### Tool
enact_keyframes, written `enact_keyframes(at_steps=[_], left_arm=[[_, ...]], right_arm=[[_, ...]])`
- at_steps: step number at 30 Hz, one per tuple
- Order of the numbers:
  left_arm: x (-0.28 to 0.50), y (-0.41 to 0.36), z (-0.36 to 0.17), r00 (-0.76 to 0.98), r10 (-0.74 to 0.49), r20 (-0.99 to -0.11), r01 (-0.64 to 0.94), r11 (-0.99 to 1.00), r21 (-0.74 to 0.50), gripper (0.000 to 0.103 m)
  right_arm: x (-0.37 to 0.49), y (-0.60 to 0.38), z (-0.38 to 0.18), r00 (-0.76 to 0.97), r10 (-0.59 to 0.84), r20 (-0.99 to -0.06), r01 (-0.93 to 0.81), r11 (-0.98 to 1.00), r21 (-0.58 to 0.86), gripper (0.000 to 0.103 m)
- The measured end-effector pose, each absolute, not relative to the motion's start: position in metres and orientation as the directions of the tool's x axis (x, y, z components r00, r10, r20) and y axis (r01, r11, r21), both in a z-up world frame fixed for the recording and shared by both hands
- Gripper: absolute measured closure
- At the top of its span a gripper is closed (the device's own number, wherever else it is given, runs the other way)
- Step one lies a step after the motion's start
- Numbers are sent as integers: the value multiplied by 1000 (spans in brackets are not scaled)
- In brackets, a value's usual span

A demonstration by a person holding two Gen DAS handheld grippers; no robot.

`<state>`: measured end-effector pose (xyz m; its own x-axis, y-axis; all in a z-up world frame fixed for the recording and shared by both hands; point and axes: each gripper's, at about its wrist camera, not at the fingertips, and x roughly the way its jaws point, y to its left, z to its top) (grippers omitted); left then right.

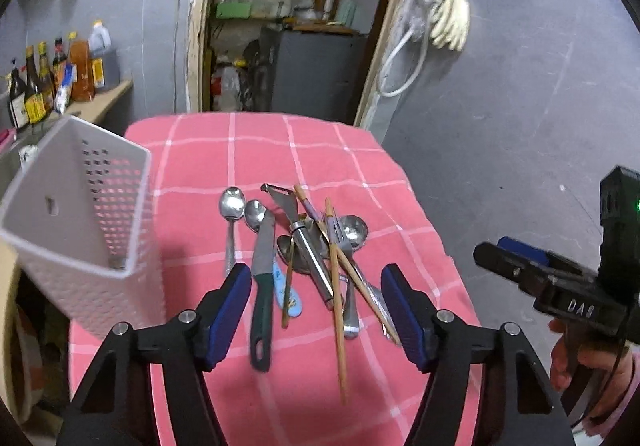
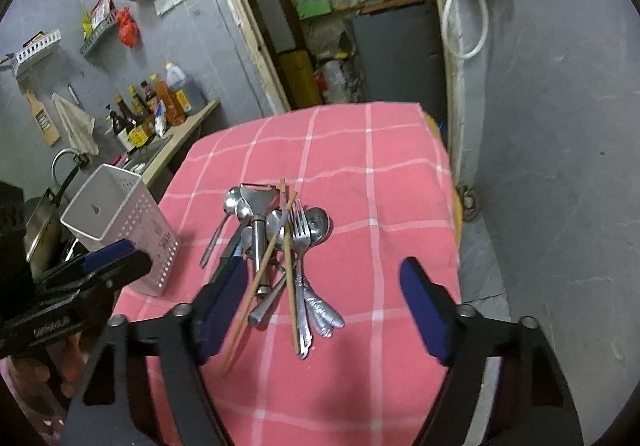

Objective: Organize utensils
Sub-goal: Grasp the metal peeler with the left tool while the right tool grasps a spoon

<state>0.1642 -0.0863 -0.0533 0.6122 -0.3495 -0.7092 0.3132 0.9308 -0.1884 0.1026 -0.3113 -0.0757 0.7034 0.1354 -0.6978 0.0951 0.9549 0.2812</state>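
Utensils (image 1: 304, 254) lie heaped on the pink checked cloth (image 1: 240, 150): steel spoons, a fork, a peeler, wooden chopsticks, a green-handled knife (image 1: 262, 286). Left of the heap stands a white perforated holder (image 1: 80, 206). Left gripper (image 1: 316, 278) and right gripper (image 2: 324, 274) hover over the heap, jaws apart, gripping nothing.

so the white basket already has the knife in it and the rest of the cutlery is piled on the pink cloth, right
Not quite. The white basket is empty, as the left wrist view shows. The knife lies on the pink cloth with the rest of the cutlery.
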Motion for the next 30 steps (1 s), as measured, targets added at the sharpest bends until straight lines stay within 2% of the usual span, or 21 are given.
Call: enact_keyframes(at_steps=[5,11,14,18,20,24,30], left_arm=[[202,-103,-72,581,-327,-745,272,941,-201,53],[251,-110,-97,552,-310,-774,194,951,-242,63],[273,-112,-109,532,-306,-789,163,952,-260,69],[293,-109,-121,507,-312,-803,122,949,-291,70],[301,-107,-126,496,-320,-807,103,945,-312,72],[314,-103,-136,470,-344,-813,67,932,-356,79],[327,-103,-146,430,-379,-819,41,915,-402,86]], right_arm=[[143,-322,-104,655,198,-729,54,950,306,57],[183,-321,-136,597,283,-751,-2,936,352,69],[201,-317,-152,563,323,-760,-21,926,378,72],[218,-313,-168,536,364,-762,-49,914,402,72],[228,-311,-173,526,380,-761,-62,910,411,76],[242,-306,-180,509,410,-757,-85,899,429,77],[257,-296,-193,475,432,-766,-87,890,448,85]])
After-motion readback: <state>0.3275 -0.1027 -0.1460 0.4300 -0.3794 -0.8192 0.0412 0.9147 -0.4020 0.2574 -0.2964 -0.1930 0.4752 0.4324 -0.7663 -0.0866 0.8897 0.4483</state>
